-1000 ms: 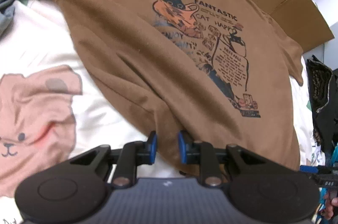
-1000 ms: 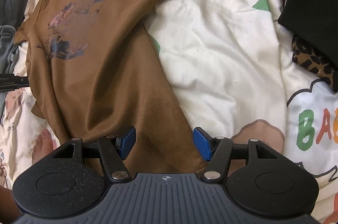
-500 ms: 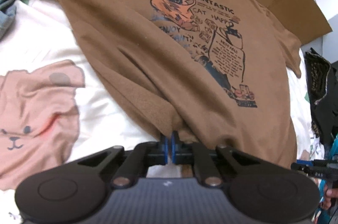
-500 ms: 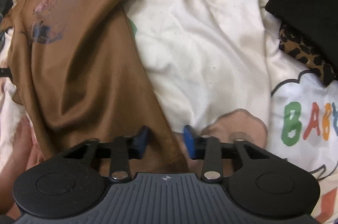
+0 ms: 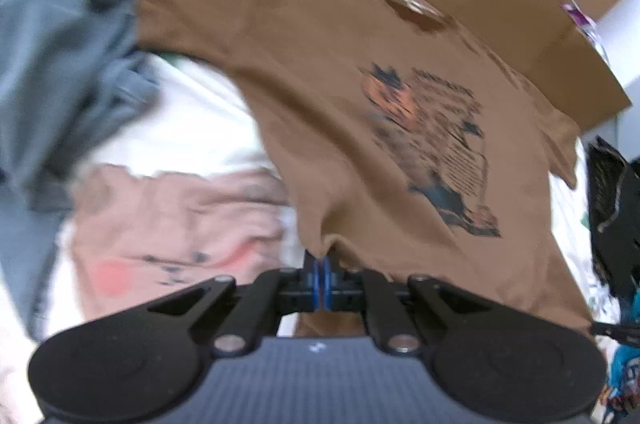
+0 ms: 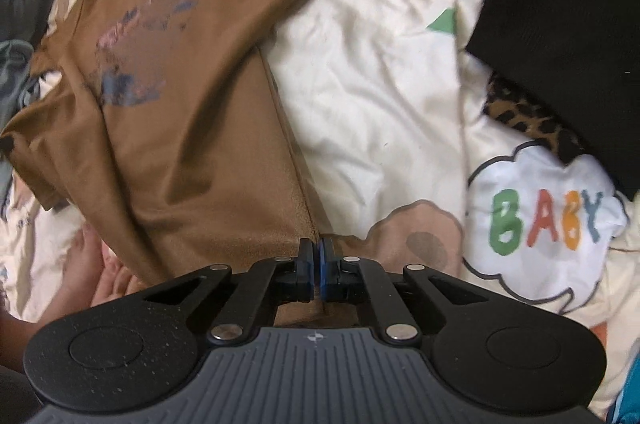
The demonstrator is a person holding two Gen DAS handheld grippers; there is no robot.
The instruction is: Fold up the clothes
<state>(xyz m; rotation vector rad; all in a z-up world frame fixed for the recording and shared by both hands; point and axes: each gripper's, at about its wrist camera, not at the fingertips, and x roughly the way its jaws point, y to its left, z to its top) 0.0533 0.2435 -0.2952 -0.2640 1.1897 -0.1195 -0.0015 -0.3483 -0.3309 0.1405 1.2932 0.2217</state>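
Left wrist view: left gripper (image 5: 321, 266) clamped on brown T-shirt (image 5: 340, 128) hem; right gripper (image 6: 319, 256) pinching its other hem corner.

The left gripper (image 5: 321, 274) is seen pinched on the hem of a brown T-shirt (image 5: 340, 128), the cloth drawn up into a small peak between the blue pads, which have just been closing. The shirt is spread print-side up over a cream sheet (image 5: 192, 128) printed with a pink bear (image 5: 172, 220). A grey-blue garment (image 5: 56, 64) is heaped at the left, cardboard (image 5: 500, 12) lies beyond the collar, and dark clothing (image 5: 612, 220) is piled at the right edge; the whole view is blurred.
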